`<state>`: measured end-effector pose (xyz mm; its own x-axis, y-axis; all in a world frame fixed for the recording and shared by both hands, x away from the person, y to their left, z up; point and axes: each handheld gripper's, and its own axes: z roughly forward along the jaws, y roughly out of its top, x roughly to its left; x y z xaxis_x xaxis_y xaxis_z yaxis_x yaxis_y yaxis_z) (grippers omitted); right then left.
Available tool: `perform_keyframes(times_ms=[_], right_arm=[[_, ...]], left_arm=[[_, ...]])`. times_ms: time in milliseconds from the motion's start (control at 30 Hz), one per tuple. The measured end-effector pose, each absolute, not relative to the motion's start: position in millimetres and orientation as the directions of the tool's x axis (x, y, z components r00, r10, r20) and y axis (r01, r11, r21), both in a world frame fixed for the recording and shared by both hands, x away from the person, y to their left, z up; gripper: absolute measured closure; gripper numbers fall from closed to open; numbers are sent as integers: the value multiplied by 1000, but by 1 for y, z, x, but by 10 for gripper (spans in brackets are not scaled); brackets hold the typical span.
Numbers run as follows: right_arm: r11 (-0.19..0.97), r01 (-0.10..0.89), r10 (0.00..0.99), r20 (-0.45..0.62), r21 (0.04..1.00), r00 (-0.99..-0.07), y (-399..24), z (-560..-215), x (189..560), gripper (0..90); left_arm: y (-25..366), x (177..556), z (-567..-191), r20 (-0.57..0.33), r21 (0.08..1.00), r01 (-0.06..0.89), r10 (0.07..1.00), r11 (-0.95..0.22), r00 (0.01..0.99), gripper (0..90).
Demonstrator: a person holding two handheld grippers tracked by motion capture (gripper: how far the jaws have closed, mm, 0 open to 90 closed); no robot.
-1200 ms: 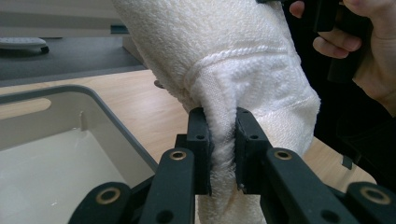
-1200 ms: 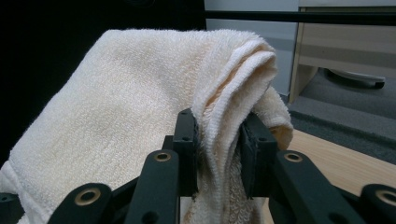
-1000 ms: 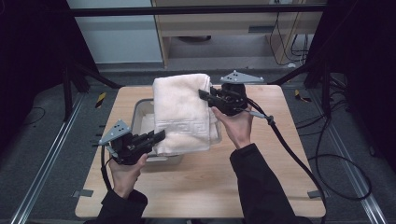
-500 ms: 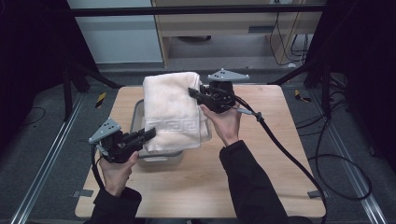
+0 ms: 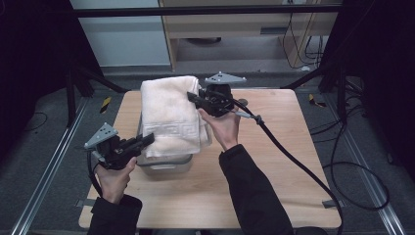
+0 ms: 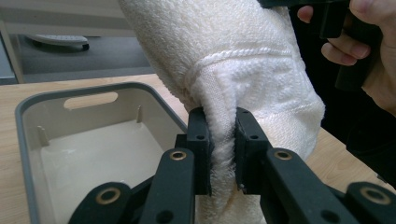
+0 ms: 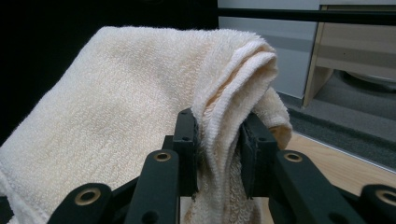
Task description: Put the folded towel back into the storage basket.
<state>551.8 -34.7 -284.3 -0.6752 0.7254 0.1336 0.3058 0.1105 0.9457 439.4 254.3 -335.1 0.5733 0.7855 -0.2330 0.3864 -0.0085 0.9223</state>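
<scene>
From the high view, a cream towel (image 5: 171, 115) hangs stretched above a grey plastic bin (image 5: 164, 164) on the wooden counter (image 5: 279, 166), held between both tools. In the left gripper view, the left tool (image 6: 223, 144) pinches the towel's folded lower edge over the bin. In the right gripper view, the right tool (image 7: 218, 149) clamps a bunched towel fold.

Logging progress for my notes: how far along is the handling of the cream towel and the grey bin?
Done: both grippers grip the folded cream terry towel, the left gripper at its near edge, the right gripper at its far edge. In hand: the towel hangs lifted over the grey plastic bin, which looks bare inside. Left, probably: putting it down, in the bin or on the wooden table.
</scene>
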Motion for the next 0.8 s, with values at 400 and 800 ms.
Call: perform_keyframes(times_ms=[400, 800], right_arm=[[124, 330, 723, 142, 936, -676, -15, -299, 565, 712], [119, 365, 725, 170, 924, -668, 1, -325, 580, 711]], left_arm=[[268, 447, -343, -237, 907, 421, 805, -18, 544, 783], [279, 459, -361, -224, 882, 470, 841, -40, 492, 782]])
